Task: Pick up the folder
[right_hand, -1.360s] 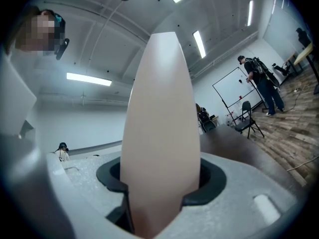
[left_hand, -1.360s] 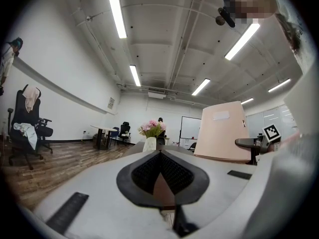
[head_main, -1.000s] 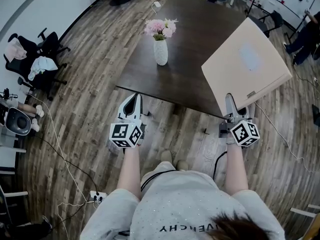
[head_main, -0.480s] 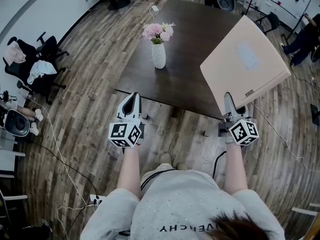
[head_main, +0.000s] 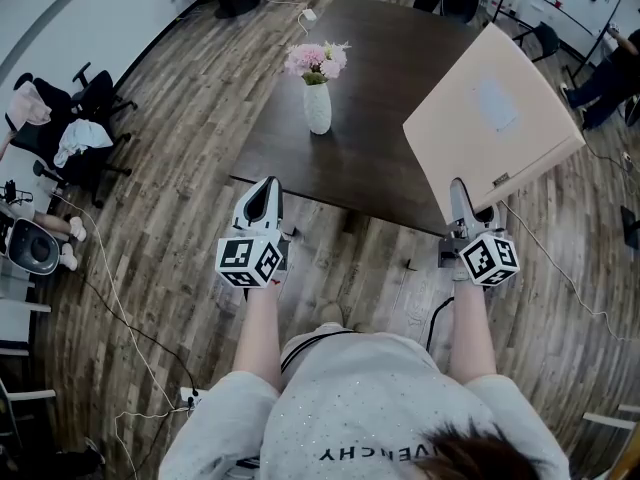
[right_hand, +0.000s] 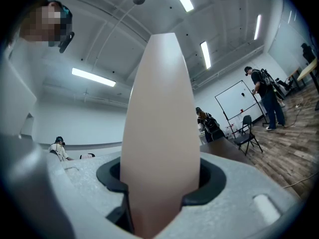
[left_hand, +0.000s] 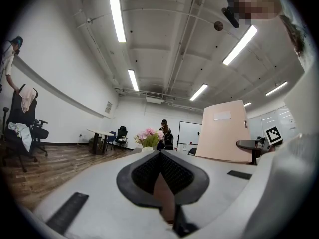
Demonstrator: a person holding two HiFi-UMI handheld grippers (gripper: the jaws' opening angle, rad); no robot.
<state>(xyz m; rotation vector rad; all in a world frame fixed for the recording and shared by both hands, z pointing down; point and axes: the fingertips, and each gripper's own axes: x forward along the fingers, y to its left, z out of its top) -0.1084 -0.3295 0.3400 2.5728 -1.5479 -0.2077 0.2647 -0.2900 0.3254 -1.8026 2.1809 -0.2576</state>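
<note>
The folder is a wide beige box file with a pale label. It stands tilted in the air over the near right corner of the dark table. My right gripper is shut on its lower edge. In the right gripper view the folder's spine fills the space between the jaws of the right gripper. My left gripper hovers before the table's near left corner, shut and holding nothing. In the left gripper view the left gripper has its pads together, and the folder rises at the right.
A white vase of pink flowers stands on the table's left part. Office chairs draped with clothes stand at the left wall. Cables and a power strip lie on the wooden floor. A person stands far right.
</note>
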